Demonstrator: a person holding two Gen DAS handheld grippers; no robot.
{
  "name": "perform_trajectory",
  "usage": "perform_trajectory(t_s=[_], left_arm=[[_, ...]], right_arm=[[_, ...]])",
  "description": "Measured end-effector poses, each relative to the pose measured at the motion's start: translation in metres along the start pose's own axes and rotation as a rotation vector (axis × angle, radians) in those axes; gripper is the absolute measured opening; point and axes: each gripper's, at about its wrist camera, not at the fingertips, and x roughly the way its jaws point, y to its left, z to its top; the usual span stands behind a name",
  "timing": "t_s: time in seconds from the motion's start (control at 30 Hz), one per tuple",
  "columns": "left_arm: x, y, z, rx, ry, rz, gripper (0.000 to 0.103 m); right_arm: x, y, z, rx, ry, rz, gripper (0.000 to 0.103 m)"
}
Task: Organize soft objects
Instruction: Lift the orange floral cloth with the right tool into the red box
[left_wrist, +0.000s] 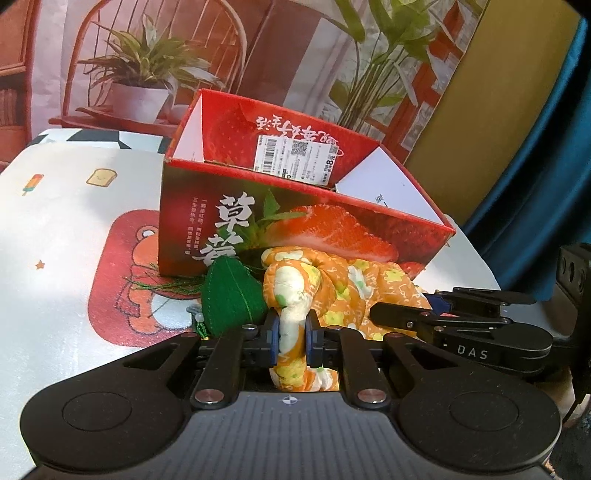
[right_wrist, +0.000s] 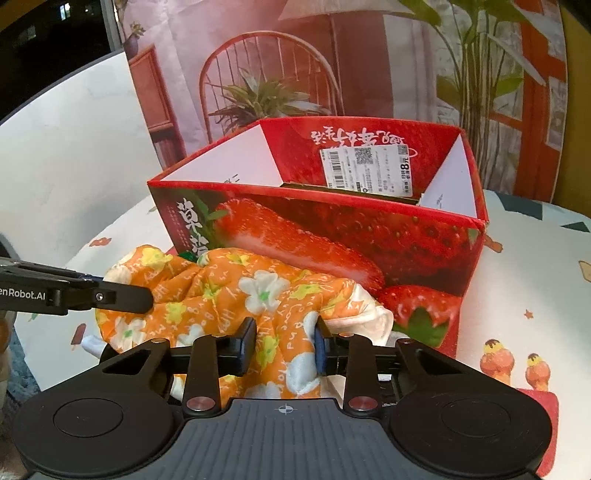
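An orange floral cloth lies bunched on the table in front of an open red strawberry box. My left gripper is shut on a twisted fold of the cloth. A green felt dumpling-shaped toy with a tassel lies just left of it, against the box. In the right wrist view my right gripper is shut on another part of the same cloth, in front of the box. The left gripper's finger shows at the cloth's left edge.
The box stands on a white tablecloth printed with cartoon food and a red bear. A printed backdrop of a chair and plants hangs behind the table. A blue curtain hangs at the right. The right gripper's body lies close beside my left one.
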Motion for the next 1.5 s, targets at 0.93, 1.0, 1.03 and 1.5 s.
perform_trajectory(t_s=[0.93,1.0,1.03,1.5], left_arm=[[-0.053,-0.009,0.058,0.024,-0.245,0.057,0.014],[-0.050,-0.011,0.073,0.028,-0.261,0.055,0.014],[-0.047,-0.012,0.079,0.033,-0.264,0.062,0.014],[0.060,0.008,0.148,0.090,-0.036,0.126,0.014]], right_arm=[[-0.035,0.026,0.077,-0.134,-0.181,0.096,0.011],[-0.036,0.023,0.092,-0.138,-0.205,0.090,0.010],[-0.036,0.021,0.099,-0.141,-0.217,0.083,0.010],[0.053,-0.015,0.145,-0.142,-0.147,-0.088,0.010]])
